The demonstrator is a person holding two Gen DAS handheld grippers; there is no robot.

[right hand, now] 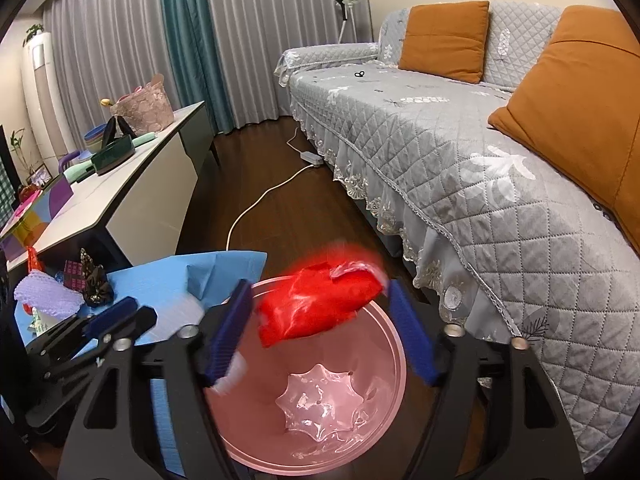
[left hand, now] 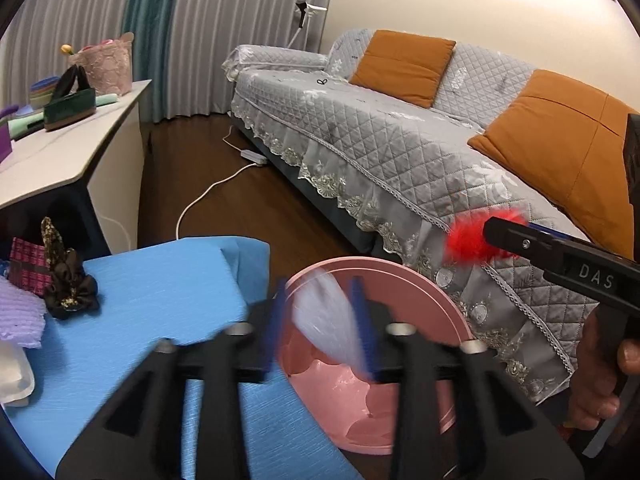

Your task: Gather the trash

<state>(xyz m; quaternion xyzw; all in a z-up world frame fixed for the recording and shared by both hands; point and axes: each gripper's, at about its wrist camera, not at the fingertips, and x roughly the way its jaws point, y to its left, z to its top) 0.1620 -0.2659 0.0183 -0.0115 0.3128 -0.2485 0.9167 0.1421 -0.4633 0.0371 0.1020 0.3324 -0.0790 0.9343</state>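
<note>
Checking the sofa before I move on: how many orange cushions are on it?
2. One orange cushion leans on the backrest at the sofa's far end; the nearer one leans on the backrest closer to the camera. More may sit beyond the frame's right edge.

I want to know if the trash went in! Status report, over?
Both hand-held grippers open over the pink bin. Right hand-held gripper: red wrapper loose between its fingers, blurred. Left hand-held gripper: white scrap, blurred. Nothing blocking the bin.

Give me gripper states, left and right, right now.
Left gripper: open, blurred white piece loose between its fingers above the pink bin.
Right gripper: open, red wrapper loose between its fingers, over the bin.
</note>
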